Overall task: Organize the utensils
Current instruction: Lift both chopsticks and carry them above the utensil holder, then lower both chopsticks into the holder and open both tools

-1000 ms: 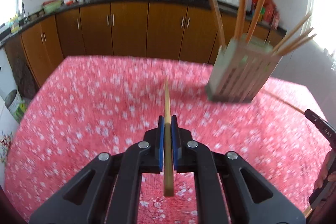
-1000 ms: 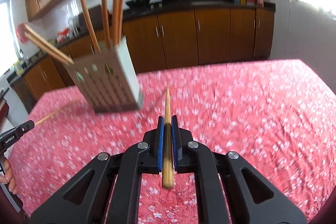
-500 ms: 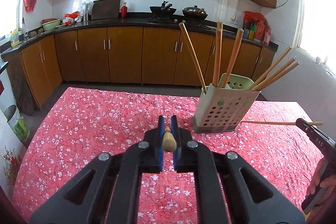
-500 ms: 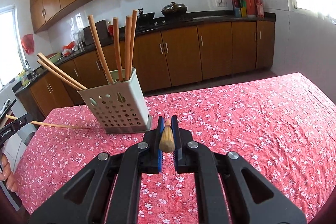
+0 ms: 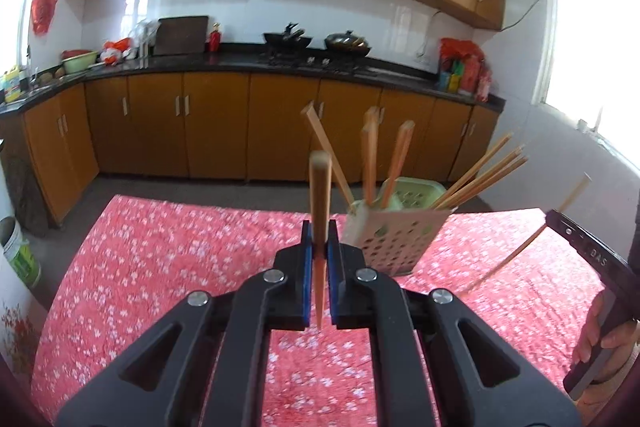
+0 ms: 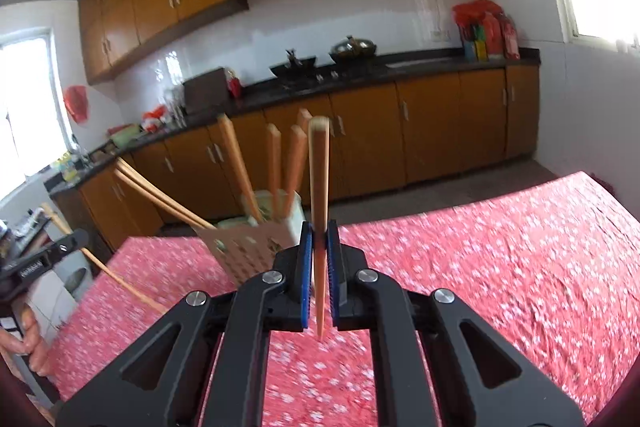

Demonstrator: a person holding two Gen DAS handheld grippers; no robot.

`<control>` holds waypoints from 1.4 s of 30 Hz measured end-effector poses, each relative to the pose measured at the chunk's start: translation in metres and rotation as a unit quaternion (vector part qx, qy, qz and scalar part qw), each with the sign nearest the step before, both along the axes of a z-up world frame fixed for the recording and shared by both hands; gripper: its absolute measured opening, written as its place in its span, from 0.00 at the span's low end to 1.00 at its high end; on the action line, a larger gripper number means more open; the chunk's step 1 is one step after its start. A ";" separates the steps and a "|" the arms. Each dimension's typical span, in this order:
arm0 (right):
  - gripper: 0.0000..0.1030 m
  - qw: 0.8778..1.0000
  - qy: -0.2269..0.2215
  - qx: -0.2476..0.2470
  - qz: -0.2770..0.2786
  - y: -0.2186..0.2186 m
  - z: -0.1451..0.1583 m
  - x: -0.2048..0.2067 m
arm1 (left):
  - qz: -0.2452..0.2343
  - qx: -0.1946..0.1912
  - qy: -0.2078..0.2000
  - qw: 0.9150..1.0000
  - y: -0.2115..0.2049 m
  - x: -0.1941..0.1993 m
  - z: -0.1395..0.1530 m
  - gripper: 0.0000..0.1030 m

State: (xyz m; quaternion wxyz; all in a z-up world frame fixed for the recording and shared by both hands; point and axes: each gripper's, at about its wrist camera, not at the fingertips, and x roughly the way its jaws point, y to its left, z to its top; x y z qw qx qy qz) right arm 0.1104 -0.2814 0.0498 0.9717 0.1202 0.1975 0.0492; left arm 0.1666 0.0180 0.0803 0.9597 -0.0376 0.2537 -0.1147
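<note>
Left wrist view: the left gripper [image 5: 319,255] has its blue-padded fingers pressed onto a wooden chopstick [image 5: 320,211], which stands nearly upright between them — thick end up, thin end pointing down below the pads. Just right of the fingers, a pale perforated utensil holder [image 5: 394,241] stands on the table with the red flowered tablecloth [image 5: 160,267]. Several chopsticks [image 5: 370,155] sit in the holder: three rise steeply from the near side and a cluster leans out to the right. At the right edge, the right gripper [image 5: 580,251] appears side-on, with a second chopstick [image 5: 524,251] slanting across it, lower end toward the cloth.

Right wrist view: the right gripper [image 6: 319,255] pinches its own chopstick [image 6: 319,203] in the same near-vertical pose, thick end uppermost. The holder [image 6: 256,247] lies just left of the fingers, tilted in this view, its chopsticks [image 6: 236,163] fanning upward and to the left. At the far left, the left gripper [image 6: 64,245] holds its chopstick [image 6: 108,271] at a slant — a hand [image 6: 28,343] grips the handle below. Kitchen cabinets [image 6: 432,131] and a dark counter run behind the table.
</note>
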 end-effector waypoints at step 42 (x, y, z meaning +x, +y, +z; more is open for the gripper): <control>0.50 0.993 -0.115 0.003 -0.014 0.029 0.051 0.068 | 0.052 -0.071 -0.149 0.985 -0.054 0.098 0.068 0.43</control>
